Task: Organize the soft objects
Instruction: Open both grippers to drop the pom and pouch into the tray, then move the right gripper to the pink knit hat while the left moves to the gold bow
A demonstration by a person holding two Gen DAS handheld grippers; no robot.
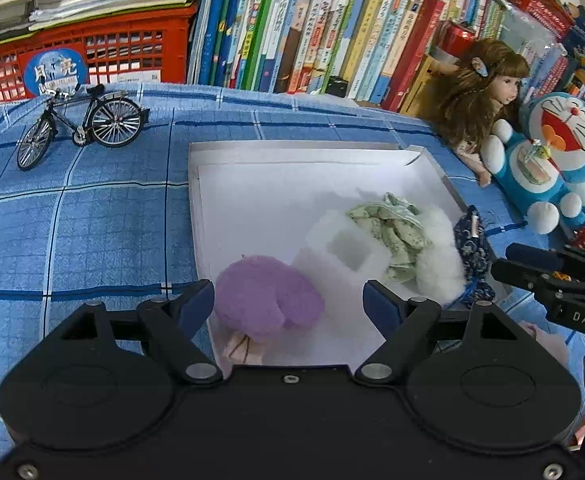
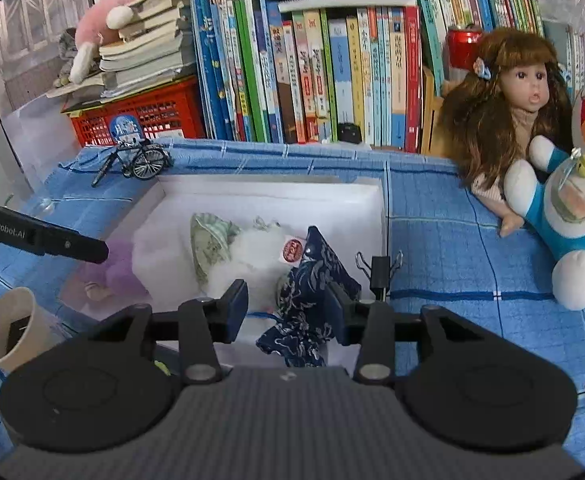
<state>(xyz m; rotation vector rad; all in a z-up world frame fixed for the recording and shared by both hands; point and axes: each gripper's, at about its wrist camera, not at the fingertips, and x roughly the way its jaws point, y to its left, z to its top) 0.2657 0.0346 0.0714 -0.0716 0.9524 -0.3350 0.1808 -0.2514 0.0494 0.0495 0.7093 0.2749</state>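
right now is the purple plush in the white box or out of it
In. The purple plush lies on the floor of the white box, near its front left corner, between the open fingers of the left hand-held gripper.

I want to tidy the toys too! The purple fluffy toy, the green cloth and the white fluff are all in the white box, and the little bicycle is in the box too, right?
Almost. The purple fluffy toy, green cloth and white fluff are in the white box, but the little bicycle is not. The left wrist view shows it standing on the blue checked cloth outside the box.
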